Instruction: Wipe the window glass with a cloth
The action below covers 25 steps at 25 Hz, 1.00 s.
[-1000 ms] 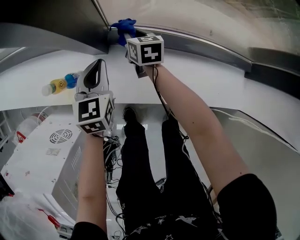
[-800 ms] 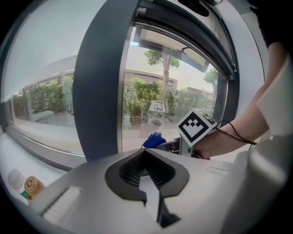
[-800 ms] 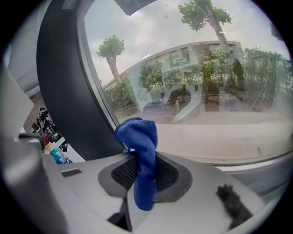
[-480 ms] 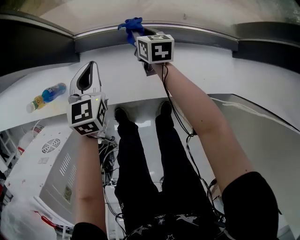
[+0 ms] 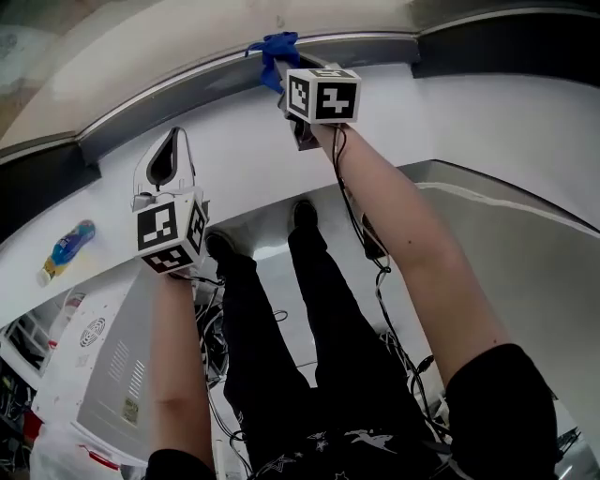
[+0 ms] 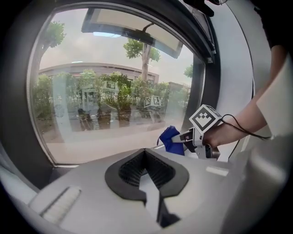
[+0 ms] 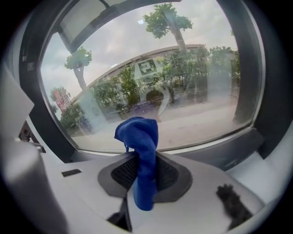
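Observation:
The blue cloth is bunched at the lower edge of the window glass, against its grey frame. My right gripper is shut on the blue cloth, which stands up from the jaws in front of the window glass. My left gripper hangs lower left over the white sill, jaws shut with nothing between them. In the left gripper view the right gripper holds the blue cloth close to the window glass.
A blue and yellow bottle lies on the white sill at the left. Below stand a white vented cabinet, floor cables and the person's legs. A dark frame post bounds the pane.
The head view has swung, so the window frame now slants and the bottle sits lower left. The right gripper with the cloth stays at the frame's edge; the left stays shut.

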Motion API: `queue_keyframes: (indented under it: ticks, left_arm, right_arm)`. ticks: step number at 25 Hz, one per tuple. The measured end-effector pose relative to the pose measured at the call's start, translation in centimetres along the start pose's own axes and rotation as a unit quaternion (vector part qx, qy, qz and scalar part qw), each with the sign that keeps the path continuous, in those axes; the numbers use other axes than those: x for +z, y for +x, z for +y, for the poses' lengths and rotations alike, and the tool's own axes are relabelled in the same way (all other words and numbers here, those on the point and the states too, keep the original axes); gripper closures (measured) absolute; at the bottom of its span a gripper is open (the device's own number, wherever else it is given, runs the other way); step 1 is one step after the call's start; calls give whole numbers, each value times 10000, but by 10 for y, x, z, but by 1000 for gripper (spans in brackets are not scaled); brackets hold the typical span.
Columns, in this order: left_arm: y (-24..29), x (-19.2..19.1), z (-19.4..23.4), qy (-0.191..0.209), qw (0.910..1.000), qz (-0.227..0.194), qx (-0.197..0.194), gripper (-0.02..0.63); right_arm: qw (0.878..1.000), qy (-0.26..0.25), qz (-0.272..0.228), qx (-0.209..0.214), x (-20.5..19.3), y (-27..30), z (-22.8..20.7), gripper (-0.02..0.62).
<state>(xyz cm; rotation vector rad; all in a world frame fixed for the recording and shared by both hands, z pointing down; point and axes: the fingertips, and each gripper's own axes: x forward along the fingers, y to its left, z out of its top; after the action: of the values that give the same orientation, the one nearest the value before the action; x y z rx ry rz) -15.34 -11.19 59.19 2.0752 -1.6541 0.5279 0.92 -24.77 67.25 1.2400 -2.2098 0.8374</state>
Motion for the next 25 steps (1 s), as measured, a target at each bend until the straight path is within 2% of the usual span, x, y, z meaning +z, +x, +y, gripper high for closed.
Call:
queue_keyframes:
  ticks: [7, 12, 16, 21, 25]
  left_arm:
    - [54, 17, -64, 245, 9992, 88, -304, 598]
    - [90, 25, -101, 379, 9980, 159, -486, 598]
    - [120, 36, -129, 421, 9970, 168, -634, 598]
    - [154, 56, -169, 525, 9955, 124, -784, 598]
    - [160, 59, -185, 566, 9948, 115, -844, 598]
  right_arm:
    - [9971, 409, -79, -632, 1, -30, -127, 509]
    - [9934, 488, -139, -1024, 7, -45, -200, 509]
    - [9905, 483, -202, -1275, 17, -56, -242, 509]
    - [9817, 769, -176, -1734, 22, -73, -293, 509]
    - [9799, 847, -238, -1792, 22, -82, -300, 509]
